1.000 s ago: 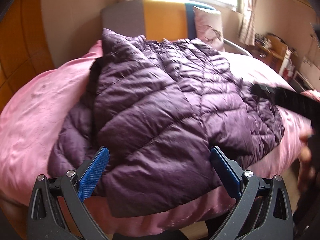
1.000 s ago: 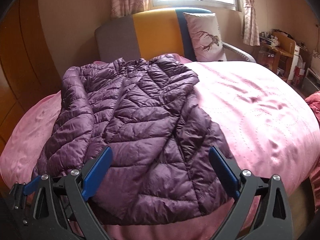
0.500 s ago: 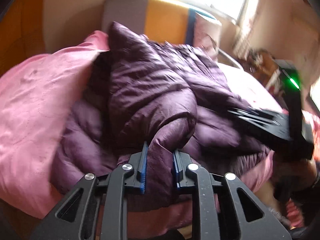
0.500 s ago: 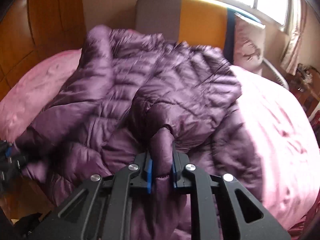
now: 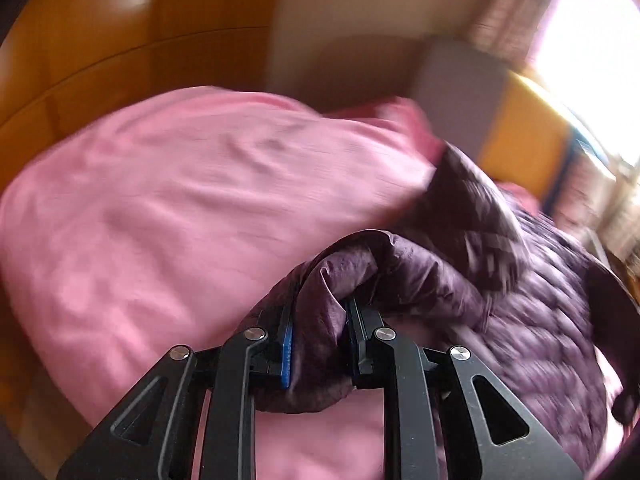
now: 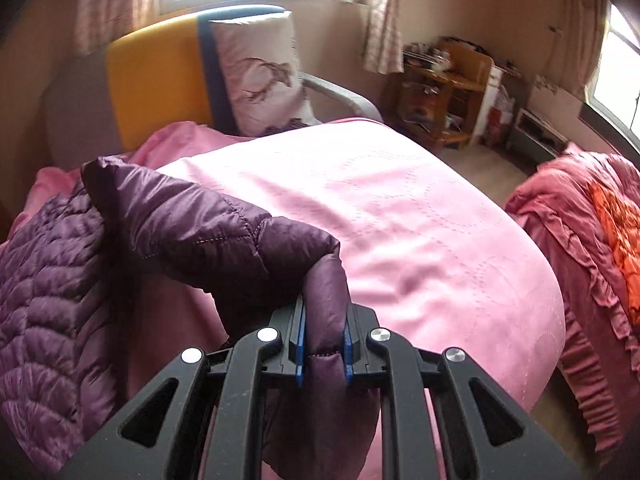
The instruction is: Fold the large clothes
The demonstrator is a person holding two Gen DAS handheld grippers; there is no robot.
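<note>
A purple quilted down jacket [image 5: 520, 300] lies on a bed with a pink cover [image 5: 180, 208]. In the left wrist view my left gripper [image 5: 318, 340] is shut on a bunched edge of the jacket, the fabric pinched between the blue pads; the jacket's bulk trails off to the right, blurred. In the right wrist view my right gripper [image 6: 324, 340] is shut on another padded edge of the jacket [image 6: 192, 232], which is lifted off the pink cover [image 6: 400, 216]; the remainder of the garment hangs at the left.
A yellow, grey and blue headboard [image 6: 152, 76] and a white pillow [image 6: 260, 76] stand at the bed's far end. A wooden shelf unit [image 6: 444, 92] and a heap of red bedding [image 6: 580, 248] lie to the right. A wooden wardrobe [image 5: 100, 52] flanks the bed's left.
Both grippers closed on the jacket's near edge, then swung apart: the left camera now faces the bed's left side, the right camera its right side, each dragging fabric along.
</note>
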